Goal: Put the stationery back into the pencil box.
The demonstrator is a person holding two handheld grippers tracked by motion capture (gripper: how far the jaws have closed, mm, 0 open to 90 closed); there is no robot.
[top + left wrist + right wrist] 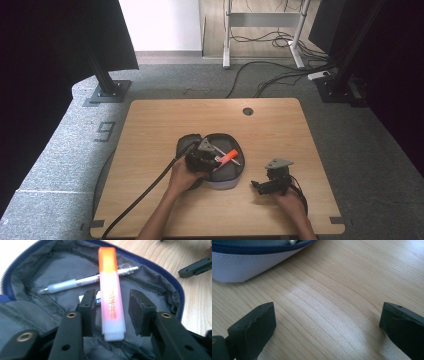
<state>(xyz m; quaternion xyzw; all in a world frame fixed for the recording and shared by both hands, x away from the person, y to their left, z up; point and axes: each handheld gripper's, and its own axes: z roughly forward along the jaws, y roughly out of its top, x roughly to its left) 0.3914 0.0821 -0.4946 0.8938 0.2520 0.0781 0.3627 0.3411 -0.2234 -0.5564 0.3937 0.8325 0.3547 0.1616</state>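
Orange highlighter [111,290] lay between the left tongs [112,311], a gap on each side of it, a pen [85,282] crosswise behind it inside the open pencil case [30,270], bare desk [332,297] between the wide-spread right tongs [327,327], case edge near ahead.

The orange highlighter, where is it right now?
The orange highlighter lies inside the open pencil case at mid-table, between the open left tongs, its cap end crossing a grey pen.

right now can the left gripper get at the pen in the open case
Probably not directly: the orange highlighter sits between the left gripper's open fingers and lies across the pen in the pencil case, so it's in the way.
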